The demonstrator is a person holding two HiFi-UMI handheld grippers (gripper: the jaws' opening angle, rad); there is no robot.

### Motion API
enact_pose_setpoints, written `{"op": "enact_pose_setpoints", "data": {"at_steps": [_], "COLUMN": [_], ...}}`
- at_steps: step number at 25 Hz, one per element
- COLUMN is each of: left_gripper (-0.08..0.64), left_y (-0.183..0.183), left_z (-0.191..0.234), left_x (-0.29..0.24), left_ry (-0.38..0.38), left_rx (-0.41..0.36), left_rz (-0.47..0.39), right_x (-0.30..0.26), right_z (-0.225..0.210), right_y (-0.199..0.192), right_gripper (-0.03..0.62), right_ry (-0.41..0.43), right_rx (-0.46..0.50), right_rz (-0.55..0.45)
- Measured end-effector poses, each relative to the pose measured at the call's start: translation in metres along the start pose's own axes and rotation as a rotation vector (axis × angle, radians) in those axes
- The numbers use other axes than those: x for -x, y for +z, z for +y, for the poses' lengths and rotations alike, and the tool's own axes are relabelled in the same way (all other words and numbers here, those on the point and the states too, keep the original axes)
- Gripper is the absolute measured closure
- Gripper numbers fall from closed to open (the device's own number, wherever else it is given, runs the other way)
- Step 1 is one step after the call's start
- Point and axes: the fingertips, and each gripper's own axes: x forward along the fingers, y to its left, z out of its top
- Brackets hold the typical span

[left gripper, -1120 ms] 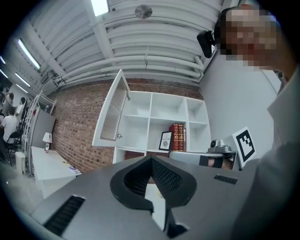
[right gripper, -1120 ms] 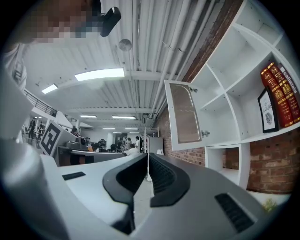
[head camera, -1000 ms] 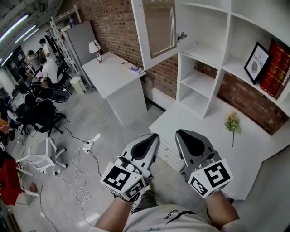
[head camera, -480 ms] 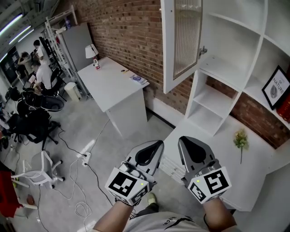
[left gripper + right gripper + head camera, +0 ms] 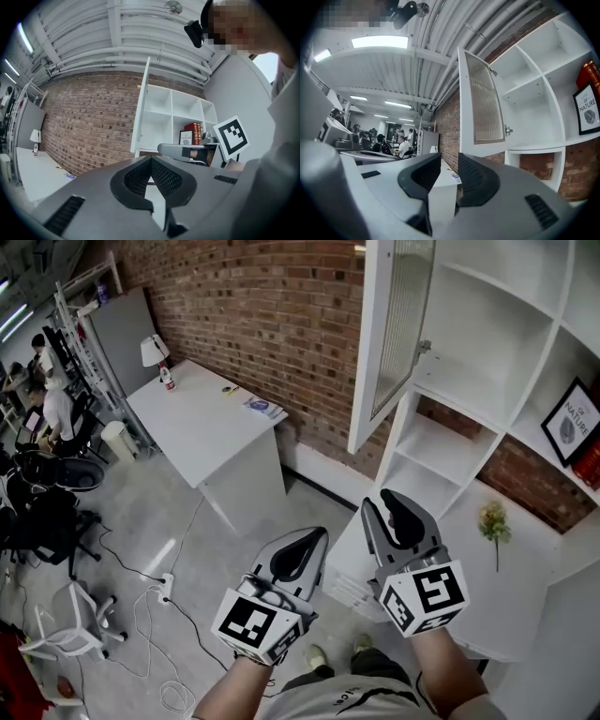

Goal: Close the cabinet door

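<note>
Grey and black, the right hand-held gripper [image 5: 386,507] pointed level towards the shelving. Its jaws stood a narrow way apart and had just been opening, with nothing between them. Just beside it, the left hand-held gripper [image 5: 309,540] also pointed level, its jaws brought together at the tips and holding nothing. Each carried a white cube with black square markers at its rear, close to the person's wrists.

Ahead of and above the right hand-held gripper, the cabinet door [image 5: 398,324] stood wide open. It was a white frame around a ribbed glass panel, swung out edge-on from the white shelf unit [image 5: 487,343], and neither tool touched it. A small metal catch [image 5: 424,349] showed on the door's inner side.

On the unit's right-hand shelves stood a black-framed print [image 5: 574,423] and, beside it, red books [image 5: 592,460]. Below the shelves ran a white desk [image 5: 525,587] with a sprig of yellow-green flowers [image 5: 492,521] lying on it.

A red brick wall [image 5: 272,324] ran off to the left behind the unit. Against it stood a second desk [image 5: 202,418], which bore a small lamp [image 5: 153,351], a bottle [image 5: 167,379] and a booklet [image 5: 262,407]. Cables [image 5: 150,601] trailed over the grey floor, and people sat at workstations far to the left.
</note>
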Motion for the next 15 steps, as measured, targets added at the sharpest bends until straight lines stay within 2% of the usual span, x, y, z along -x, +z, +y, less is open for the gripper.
{"op": "enact_pose_setpoints", "data": {"at_steps": [15], "left_gripper": [0.549], "left_y": [0.011], "left_z": [0.04], "left_x": [-0.028], "left_ry": [0.043], "left_rx": [-0.019], "left_rz": [-0.005], "right_x": [-0.092], "right_z": [-0.04], "right_y": [0.005], "right_gripper": [0.398], "right_ry": [-0.173], "right_rx": [0.087], "right_rz": [-0.028]}}
